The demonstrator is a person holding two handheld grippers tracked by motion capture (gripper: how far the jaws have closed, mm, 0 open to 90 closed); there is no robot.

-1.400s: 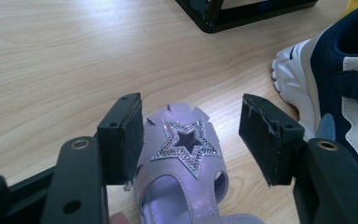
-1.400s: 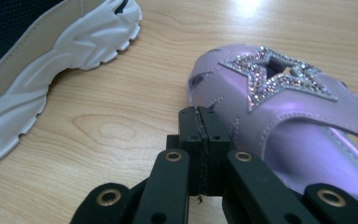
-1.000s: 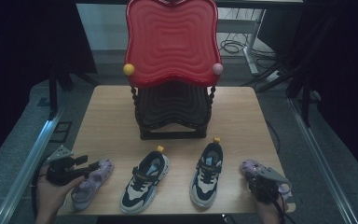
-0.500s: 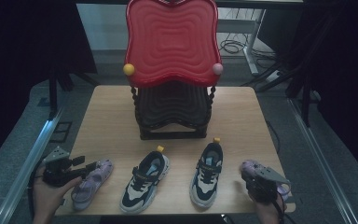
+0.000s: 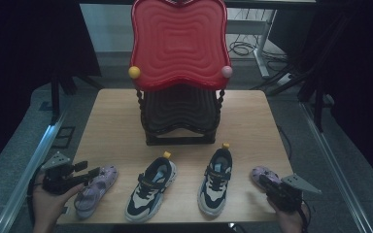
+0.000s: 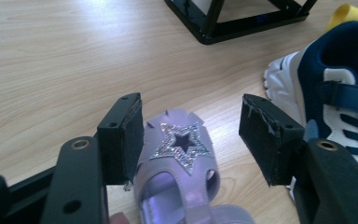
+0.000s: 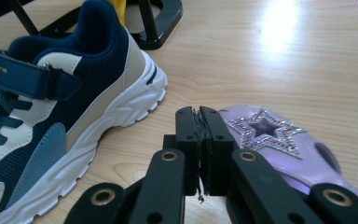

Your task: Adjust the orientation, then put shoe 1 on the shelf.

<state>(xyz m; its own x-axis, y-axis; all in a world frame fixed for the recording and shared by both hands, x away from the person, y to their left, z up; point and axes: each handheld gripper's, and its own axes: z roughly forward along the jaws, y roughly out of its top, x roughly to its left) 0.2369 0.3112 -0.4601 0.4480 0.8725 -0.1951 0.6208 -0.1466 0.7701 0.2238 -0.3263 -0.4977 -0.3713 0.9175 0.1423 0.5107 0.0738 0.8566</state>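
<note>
Two lilac sandals with glitter stars lie at the table's front corners. My left gripper point(image 5: 91, 174) point(image 6: 191, 126) stands open, its jaws on either side of the toe of the left sandal point(image 5: 94, 189) point(image 6: 182, 149); the right pad point(image 6: 265, 135) is clear of it. My right gripper point(image 5: 268, 183) point(image 7: 203, 121) sits just left of the right sandal point(image 5: 260, 172) point(image 7: 270, 135). Its jaws have just been easing apart a touch but still look closed together, with nothing between them. A hand holds each gripper at the front edge.
Two navy-and-white sneakers point(image 5: 150, 187) point(image 5: 216, 179) stand between the sandals, the right one close to my right gripper point(image 7: 60, 107). A black rack with a red wavy top point(image 5: 179, 73) fills the back middle of the wooden table point(image 5: 111, 126).
My right gripper has shifted slightly beside the right sandal. The left gripper and all the shoes stay where they were.
</note>
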